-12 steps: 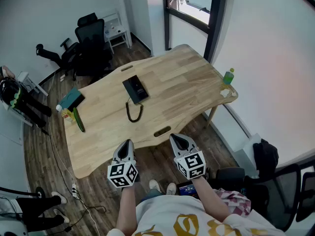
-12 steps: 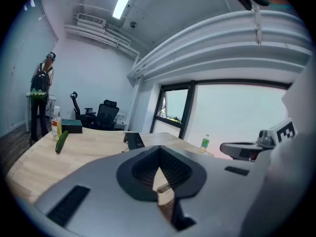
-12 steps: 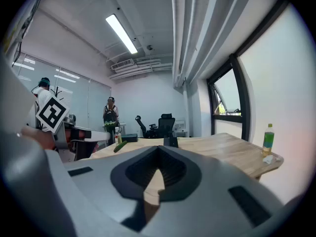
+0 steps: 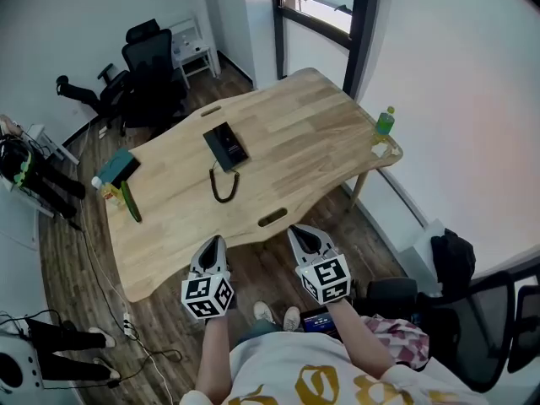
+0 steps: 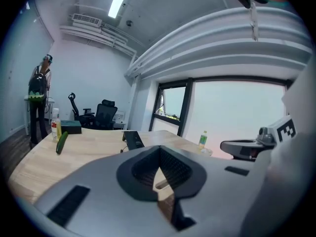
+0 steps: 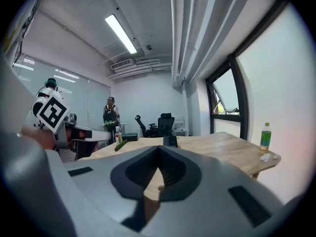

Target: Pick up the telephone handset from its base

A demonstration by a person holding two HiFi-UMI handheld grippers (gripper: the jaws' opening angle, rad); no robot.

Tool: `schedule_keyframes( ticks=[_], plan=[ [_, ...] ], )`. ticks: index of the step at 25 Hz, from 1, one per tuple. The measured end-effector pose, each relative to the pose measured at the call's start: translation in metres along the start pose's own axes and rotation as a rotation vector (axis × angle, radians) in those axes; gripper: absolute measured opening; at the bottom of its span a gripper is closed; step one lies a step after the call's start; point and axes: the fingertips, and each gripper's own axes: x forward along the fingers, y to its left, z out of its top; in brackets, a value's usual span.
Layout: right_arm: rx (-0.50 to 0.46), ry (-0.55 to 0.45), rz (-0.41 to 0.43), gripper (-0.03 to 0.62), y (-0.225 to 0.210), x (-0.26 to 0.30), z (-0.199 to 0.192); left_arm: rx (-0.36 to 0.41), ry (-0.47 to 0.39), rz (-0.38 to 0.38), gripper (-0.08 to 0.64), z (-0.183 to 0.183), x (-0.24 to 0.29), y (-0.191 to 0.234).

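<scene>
My left gripper (image 4: 213, 245) is closed on nothing; the right gripper (image 4: 302, 233) looks likewise. Both hang off the table's (image 4: 321, 133) near edge, telephone (image 4: 225, 146) well apart.

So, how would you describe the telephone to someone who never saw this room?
Find the big wooden table by the window. Near its middle lies a flat black telephone, away from the teal box at one end and the green bottle at the other. Only it has a dark cord looping toward the near edge.

White T-shirt (image 4: 314, 380), yellow print — grey left tongs (image 4: 214, 242), right tongs (image 4: 301, 231), black-and-white marker cubes (image 4: 207, 298)
</scene>
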Motion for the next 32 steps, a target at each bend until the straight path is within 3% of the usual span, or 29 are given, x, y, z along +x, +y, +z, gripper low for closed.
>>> schedule_keyframes(
  ticks=[10, 18, 32],
  plan=[
    [0.009, 0.003, 0.002, 0.005, -0.016, 0.007, -0.002, -0.036, -0.014, -0.024, 0.005, 0.001, 0.019, -0.003],
    [0.001, 0.024, -0.04, 0.005, -0.054, 0.043, -0.003, -0.07, -0.027, -0.02, 0.005, 0.011, 0.073, 0.019],
    [-0.001, 0.085, -0.062, 0.005, -0.1, 0.187, 0.021, -0.129, -0.015, -0.049, 0.005, 0.051, 0.212, 0.094]
  ],
)
